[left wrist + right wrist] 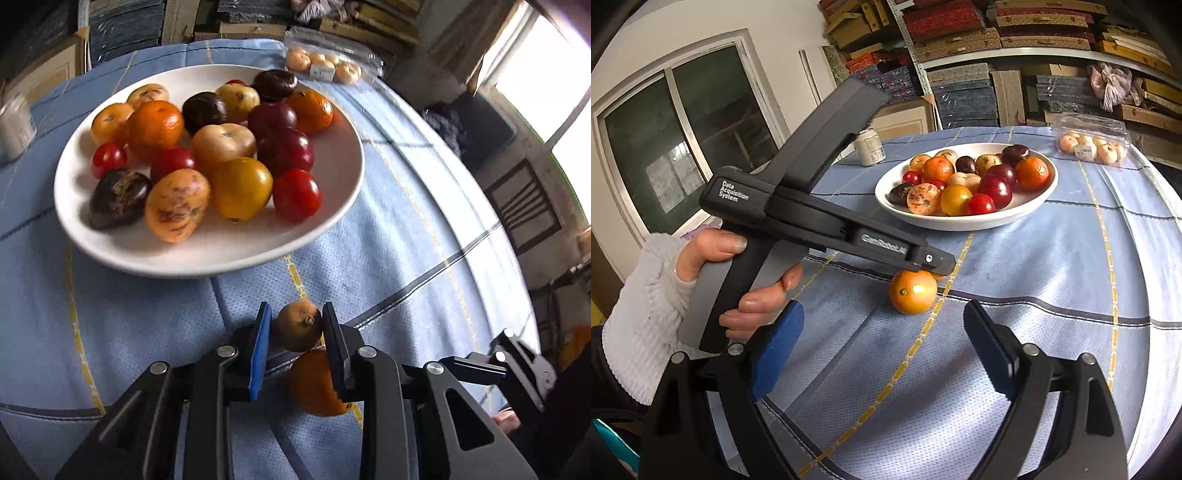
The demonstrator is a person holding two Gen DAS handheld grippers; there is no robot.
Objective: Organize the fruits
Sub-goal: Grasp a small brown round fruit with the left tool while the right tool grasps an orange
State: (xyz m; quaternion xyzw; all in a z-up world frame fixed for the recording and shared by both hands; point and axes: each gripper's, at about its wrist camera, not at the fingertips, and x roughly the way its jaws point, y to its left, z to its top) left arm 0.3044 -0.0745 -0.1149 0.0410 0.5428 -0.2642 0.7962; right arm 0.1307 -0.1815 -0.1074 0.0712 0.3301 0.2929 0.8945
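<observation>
1. A small brown fruit (298,326) is pinched between the two pads of the left gripper (295,325). Its little stem end is turned toward the camera.
2. The brown fruit is held just above the blue checked cloth (388,229), in front of the white plate (207,258).
3. An orange (314,384) is seen on the cloth right under the left gripper. In the right wrist view the same orange (912,291) is partly hidden by the tip of the left gripper (934,260).
4. The left gripper is held by a hand (753,291) in a white knit sleeve (646,295).
5. The right gripper (882,350) is spread wide, and nothing is held between its pads. It is kept above the cloth, near the orange but apart from it.
6. The plate is filled with many fruits: orange, red, yellow, dark purple and spotted ones. A red one (296,195) sits at the near edge, beside a yellow one (242,188).
7. A clear box of pale round fruits (328,64) is set behind the plate, near the far edge of the table.
8. A white jar (870,146) is placed left of the plate in the right wrist view.
9. Shelves of stacked boxes (1015,44) are seen behind the table.
</observation>
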